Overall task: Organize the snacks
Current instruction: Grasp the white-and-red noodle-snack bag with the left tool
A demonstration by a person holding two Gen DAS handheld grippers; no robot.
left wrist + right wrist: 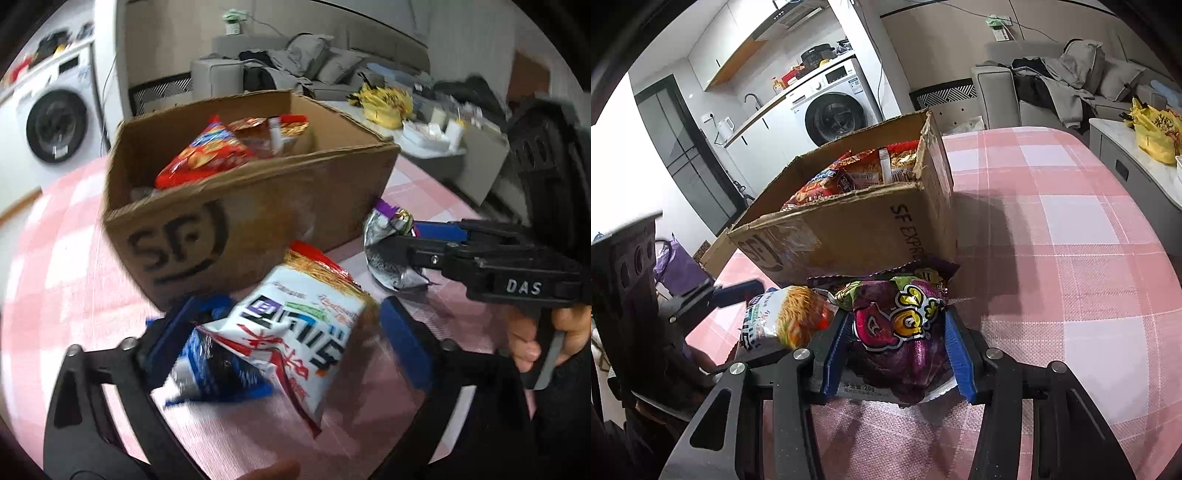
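Observation:
A brown SF cardboard box point(229, 218) point(849, 229) stands on the pink checked table and holds red snack bags point(201, 155) point(857, 173). My left gripper point(280, 332) has its jaws around a white noodle packet point(291, 332), also seen in the right wrist view point(783, 317), held just in front of the box. My right gripper point(897, 347) is shut on a purple snack bag point(905, 325), whose silver back shows in the left wrist view point(384, 254), right of the box.
The pink checked tablecloth point(1071, 258) stretches to the right of the box. A washing machine point(834, 110) stands behind, a grey sofa point(1052, 92) with clothes at the back, and a side table with a yellow bag point(1156, 129) at right.

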